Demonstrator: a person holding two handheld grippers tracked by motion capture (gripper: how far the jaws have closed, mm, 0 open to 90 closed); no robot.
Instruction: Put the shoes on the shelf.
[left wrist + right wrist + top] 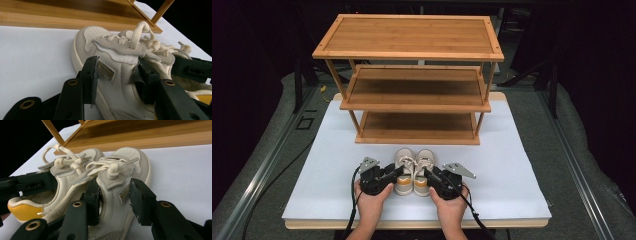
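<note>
- High view: both grippers sit beside two small shoes, near the wooden rack (pixel 412 55).
- Left gripper (pixel 117 72) view: jaws squeeze the left shoe (pixel 110 50).
- Right gripper (pixel 113 195) view: jaws squeeze the right shoe (pixel 125 162).

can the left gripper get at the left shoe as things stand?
Probably yes. The left gripper already straddles the side wall of the left shoe, one jaw outside, one inside the collar. Nothing blocks it; whether the pads press yet is unclear.

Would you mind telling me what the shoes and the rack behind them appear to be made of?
Shoes: cream, smooth leather-like uppers with visible stitching, suede-looking grey patches, cotton-like laces; real or synthetic is unclear. Rack: honey-coloured wood, possibly bamboo, with fine straight grain and a satin finish.
</note>
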